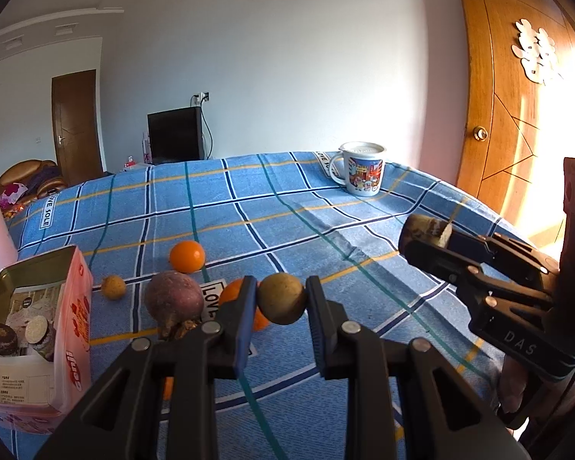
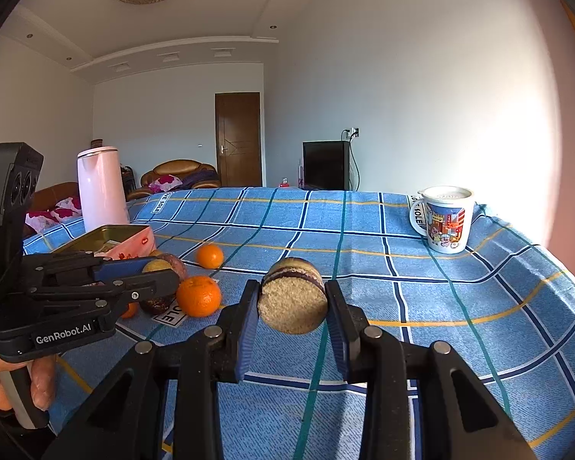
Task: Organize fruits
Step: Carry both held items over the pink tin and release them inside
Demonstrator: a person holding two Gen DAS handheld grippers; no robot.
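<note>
My left gripper (image 1: 281, 287) is shut on a small tan round fruit (image 1: 281, 303), lifted above the blue checked cloth (image 1: 287, 207). On the cloth to its left lie a purple fruit (image 1: 174, 297), another small tan fruit (image 1: 113, 287) and an orange (image 1: 187, 256). A second orange (image 1: 230, 294) shows partly behind the left finger. My right gripper (image 2: 292, 287) is shut on a round sandwich biscuit (image 2: 293, 303) with a dark filling, held in the air. The right wrist view has the left gripper (image 2: 165, 273) at the left, with oranges (image 2: 198, 296) beside it.
An open tin box (image 1: 73, 306) with pink sides holds wrapped snacks at the left. A pink kettle (image 2: 101, 188) stands behind it. A printed mug (image 1: 362, 170) sits at the far right corner, near a wooden door (image 1: 517, 96). A hand (image 2: 38, 383) holds the left gripper's handle.
</note>
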